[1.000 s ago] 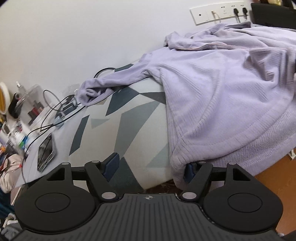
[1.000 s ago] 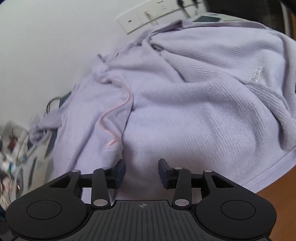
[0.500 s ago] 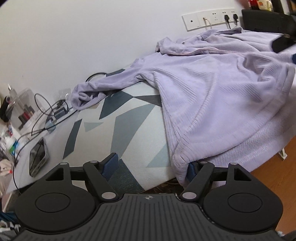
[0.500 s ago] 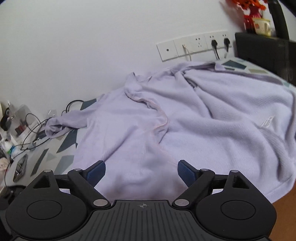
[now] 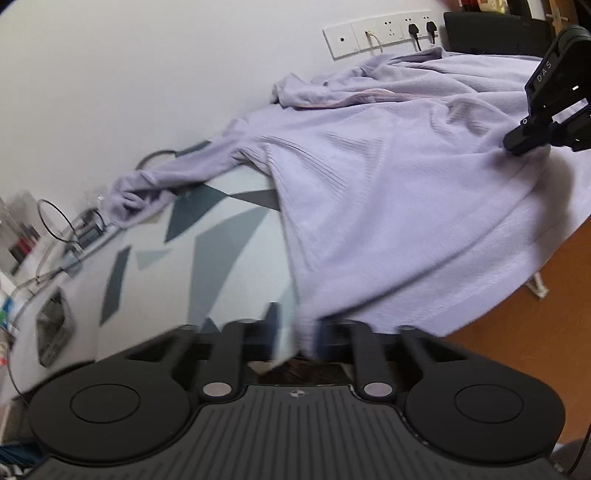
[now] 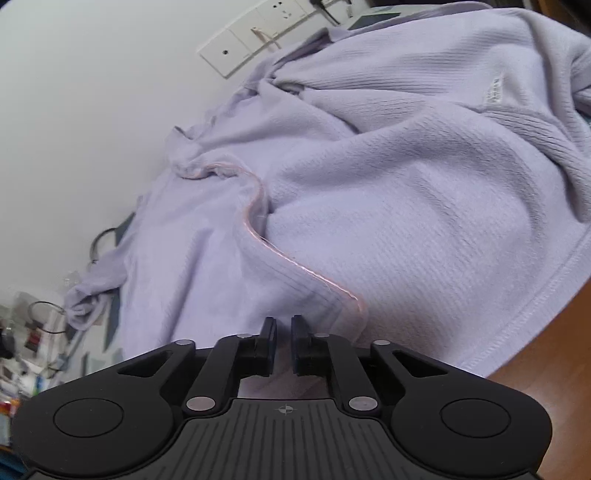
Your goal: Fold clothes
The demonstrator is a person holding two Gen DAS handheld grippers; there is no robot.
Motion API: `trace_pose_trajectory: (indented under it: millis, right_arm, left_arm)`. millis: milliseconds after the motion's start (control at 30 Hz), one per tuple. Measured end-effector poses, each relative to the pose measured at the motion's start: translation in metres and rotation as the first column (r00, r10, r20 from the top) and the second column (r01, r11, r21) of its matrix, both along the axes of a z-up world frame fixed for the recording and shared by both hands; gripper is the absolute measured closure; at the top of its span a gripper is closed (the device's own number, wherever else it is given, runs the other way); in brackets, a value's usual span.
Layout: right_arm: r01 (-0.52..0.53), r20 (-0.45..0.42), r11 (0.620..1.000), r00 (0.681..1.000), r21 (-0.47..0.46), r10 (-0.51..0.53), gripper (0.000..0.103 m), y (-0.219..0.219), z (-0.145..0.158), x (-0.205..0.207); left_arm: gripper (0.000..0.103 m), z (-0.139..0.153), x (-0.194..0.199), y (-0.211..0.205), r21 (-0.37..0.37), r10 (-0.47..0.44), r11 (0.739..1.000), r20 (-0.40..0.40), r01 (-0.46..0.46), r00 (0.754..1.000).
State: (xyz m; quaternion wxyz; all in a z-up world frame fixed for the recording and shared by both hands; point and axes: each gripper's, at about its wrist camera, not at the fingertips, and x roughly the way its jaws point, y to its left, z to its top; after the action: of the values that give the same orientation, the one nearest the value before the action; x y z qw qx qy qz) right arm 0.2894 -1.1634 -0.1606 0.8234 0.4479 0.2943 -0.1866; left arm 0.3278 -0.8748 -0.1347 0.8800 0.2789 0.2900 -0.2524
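Patterned table [image 5: 229, 236]: lilac garment [image 6: 406, 192] edge between both grippers' pads.

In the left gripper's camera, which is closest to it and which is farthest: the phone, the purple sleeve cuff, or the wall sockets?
1. Phone, low on the left.
2. Purple sleeve cuff, farther back on the left.
3. Wall sockets, up on the back wall.

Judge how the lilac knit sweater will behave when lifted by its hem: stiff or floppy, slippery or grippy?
Probably floppy: the lilac knit sweater already lies in soft wrinkles and droops over the table edge. Its fuzzy ribbed surface looks grippy, so the right claw should hold it without slipping. The sleeve would likely trail behind.
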Motion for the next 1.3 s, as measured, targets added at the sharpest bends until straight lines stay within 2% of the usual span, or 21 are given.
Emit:
trace_pose_trajectory:
  millis: [133, 200, 233, 267, 300, 333, 400, 433, 467, 533, 667, 733, 767, 800, 833, 900, 1033, 1100, 1167, 1233, 1300]
  right_arm:
    - [0.006, 0.107, 0.994, 0.994, 0.113, -0.018, 0.103, -0.001, 0.025, -0.014]
    - [0.018, 0.220, 0.970, 0.973, 0.244, -0.073, 0.103, -0.004, 0.045, -0.030]
    - [0.006, 0.292, 0.969, 0.953, 0.245, -0.080, 0.103, -0.004, 0.059, -0.038]
    - [-0.005, 0.347, 0.984, 0.936, 0.180, -0.059, 0.103, -0.002, 0.075, -0.047]
    - [-0.002, 0.355, 0.995, 0.934, 0.099, -0.033, 0.103, 0.000, 0.086, -0.053]
    - [0.007, 0.319, 0.999, 0.947, 0.032, -0.017, 0.102, -0.002, 0.089, -0.054]
    - [0.021, 0.218, 0.996, 0.976, -0.082, -0.003, 0.080, -0.007, 0.086, -0.052]
    - [0.009, 0.167, 0.993, 0.986, -0.120, 0.011, 0.051, -0.010, 0.077, -0.047]
    - [-0.016, 0.125, 0.987, 0.991, -0.157, 0.036, 0.041, -0.010, 0.066, -0.041]
    - [-0.079, 0.042, 0.969, 0.995, -0.234, 0.091, 0.042, -0.006, 0.038, -0.028]
    - [-0.113, -0.008, 0.979, 0.994, -0.171, 0.113, 0.039, -0.001, -0.008, 0.002]
    - [-0.136, 0.021, 0.966, 0.989, -0.218, 0.144, 0.034, 0.009, -0.012, 0.010]
    - [-0.161, 0.036, 0.955, 0.984, -0.249, 0.175, 0.059, 0.015, -0.012, 0.013]
    - [-0.197, 0.018, 0.950, 0.978, -0.244, 0.207, 0.072, 0.018, -0.011, 0.016]
    - [-0.232, -0.002, 0.943, 0.971, -0.236, 0.239, 0.080, 0.021, -0.009, 0.019]
    - [-0.254, 0.028, 0.947, 0.964, -0.195, 0.264, 0.093, 0.022, -0.002, 0.017]
    - [-0.198, 0.120, 0.976, 0.971, -0.089, 0.208, 0.097, 0.010, 0.031, -0.009]
    - [-0.129, 0.269, 0.992, 0.955, -0.014, 0.128, 0.097, -0.003, 0.059, -0.039]
    - [-0.114, 0.329, 0.993, 0.939, 0.012, 0.104, 0.097, -0.009, 0.074, -0.063]
    - [-0.148, 0.268, 0.989, 0.954, 0.021, 0.137, 0.097, -0.006, 0.064, -0.068]
    - [-0.200, 0.087, 0.979, 0.977, 0.035, 0.197, 0.097, -0.001, 0.032, -0.058]
  left_arm:
    - [0.094, 0.018, -0.011, 0.007, -0.056, 0.002, 0.998, 0.036, 0.000, 0.999]
    - [0.094, 0.032, -0.014, 0.015, -0.105, 0.029, 0.994, 0.046, -0.024, 0.999]
    - [0.094, 0.036, -0.013, 0.018, -0.123, 0.044, 0.992, 0.036, -0.040, 0.998]
    - [0.094, 0.037, -0.010, 0.020, -0.136, 0.060, 0.989, 0.015, -0.057, 0.998]
    - [0.094, 0.036, -0.007, 0.022, -0.147, 0.074, 0.986, -0.012, -0.075, 0.997]
    - [0.094, 0.033, -0.005, 0.023, -0.151, 0.086, 0.984, -0.038, -0.090, 0.996]
    - [0.094, 0.026, -0.004, 0.024, -0.148, 0.107, 0.982, -0.072, -0.117, 0.992]
    - [0.094, 0.023, -0.003, 0.025, -0.150, 0.116, 0.980, -0.086, -0.128, 0.990]
    - [0.094, 0.020, -0.003, 0.026, -0.154, 0.128, 0.978, -0.100, -0.143, 0.987]
    - [0.094, 0.018, -0.003, 0.027, -0.159, 0.145, 0.974, -0.116, -0.163, 0.983]
    - [0.094, 0.016, -0.002, 0.029, -0.164, 0.171, 0.967, -0.139, -0.193, 0.975]
    - [0.094, 0.015, -0.002, 0.031, -0.166, 0.183, 0.964, -0.149, -0.207, 0.972]
    - [0.094, 0.015, -0.001, 0.031, -0.166, 0.186, 0.963, -0.151, -0.211, 0.971]
    - [0.094, 0.015, -0.001, 0.032, -0.167, 0.190, 0.962, -0.152, -0.215, 0.970]
    - [0.094, 0.015, 0.000, 0.033, -0.169, 0.195, 0.961, -0.156, -0.220, 0.968]
    - [0.094, 0.018, 0.000, 0.038, -0.195, 0.211, 0.952, -0.146, -0.238, 0.966]
    - [0.095, 0.028, -0.001, 0.049, -0.258, 0.250, 0.927, -0.117, -0.273, 0.961]
    - [0.095, 0.032, -0.005, 0.055, -0.281, 0.269, 0.915, -0.106, -0.288, 0.957]
    - [0.095, 0.026, -0.006, 0.057, -0.274, 0.256, 0.918, -0.142, -0.286, 0.956]
    - [0.095, 0.021, -0.010, 0.061, -0.269, 0.257, 0.918, -0.156, -0.292, 0.954]
    - [0.095, 0.018, -0.015, 0.066, -0.276, 0.265, 0.913, -0.162, -0.301, 0.951]
